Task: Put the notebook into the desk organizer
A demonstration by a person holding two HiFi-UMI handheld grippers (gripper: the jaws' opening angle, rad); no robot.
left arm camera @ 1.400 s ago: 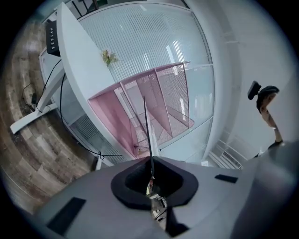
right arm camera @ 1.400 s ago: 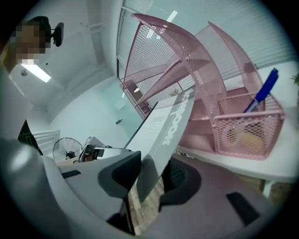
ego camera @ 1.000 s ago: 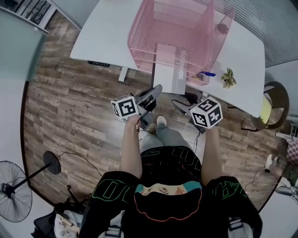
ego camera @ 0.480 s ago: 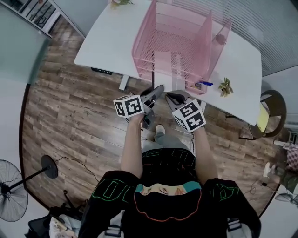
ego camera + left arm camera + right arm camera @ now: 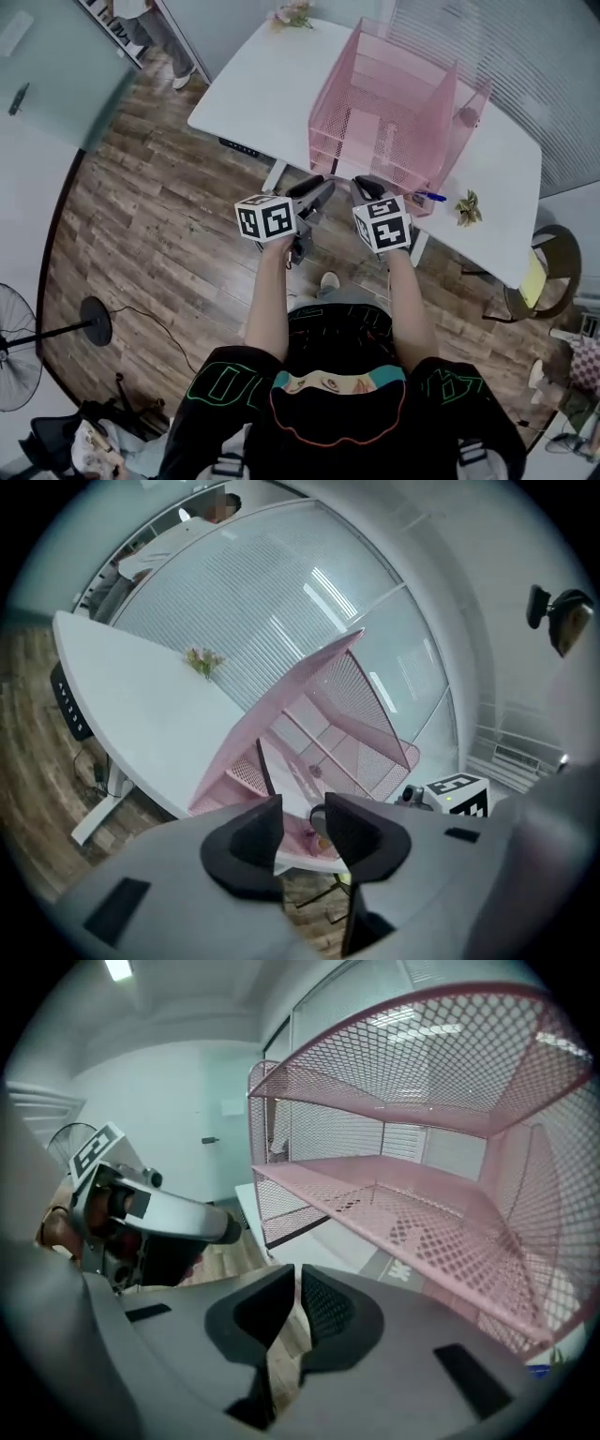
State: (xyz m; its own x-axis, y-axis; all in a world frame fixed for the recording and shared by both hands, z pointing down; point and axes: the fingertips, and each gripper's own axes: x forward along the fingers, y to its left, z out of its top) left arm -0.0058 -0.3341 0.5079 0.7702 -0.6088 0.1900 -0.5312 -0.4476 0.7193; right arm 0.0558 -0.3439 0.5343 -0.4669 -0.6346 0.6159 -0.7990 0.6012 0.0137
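The pink mesh desk organizer stands on the white desk. The grey notebook lies flat on its lowest shelf, and the right gripper view also shows the notebook there. My left gripper hovers off the desk's near edge; its jaws are opening with nothing between them. The left gripper points at the organizer. Beside it, my right gripper is shut and empty. Its closed tips sit just before the organizer's front.
A blue pen and a small plant lie right of the organizer. Flowers stand at the desk's far corner. On the wood floor are a fan at the left and a chair at the right. A person stands top left.
My right gripper has swung left, close beside the left one, and its jaws have gone from open to shut. The left jaws have parted. The desk now sits further right in view.
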